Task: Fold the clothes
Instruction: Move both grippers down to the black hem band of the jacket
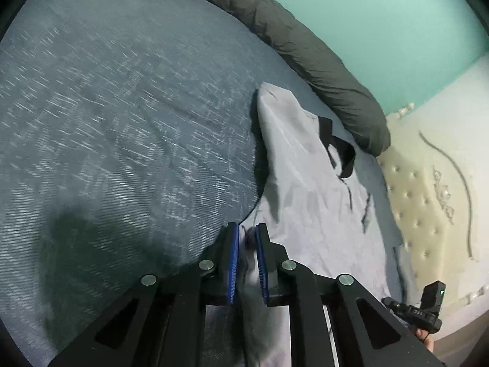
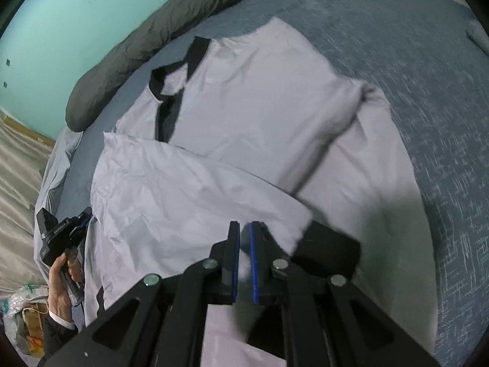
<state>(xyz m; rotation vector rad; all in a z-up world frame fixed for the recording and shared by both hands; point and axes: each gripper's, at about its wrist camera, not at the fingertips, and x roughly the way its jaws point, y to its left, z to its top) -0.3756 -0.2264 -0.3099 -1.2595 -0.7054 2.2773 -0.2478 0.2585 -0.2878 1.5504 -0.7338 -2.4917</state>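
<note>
Pinching the hem of a pale grey shirt [image 2: 250, 98], the right gripper [image 2: 243, 241] has cloth between its blue pads, and the left gripper [image 1: 247, 235] clamps a bunched fold of the same shirt. The shirt lies spread on the blue-grey bedspread [image 1: 122, 107], its black collar [image 2: 171, 91] toward the dark green bolster [image 2: 146, 58] along the bedspread's far edge, below a teal wall [image 1: 382, 24].

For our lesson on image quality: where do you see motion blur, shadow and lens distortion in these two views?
Left wrist view: the blue bedspread is streaked by motion blur, with a dark shadow at lower left. Right wrist view: the grey shirt is fairly sharp, with shadow right of the right gripper. Both views bend at the edges.
</note>
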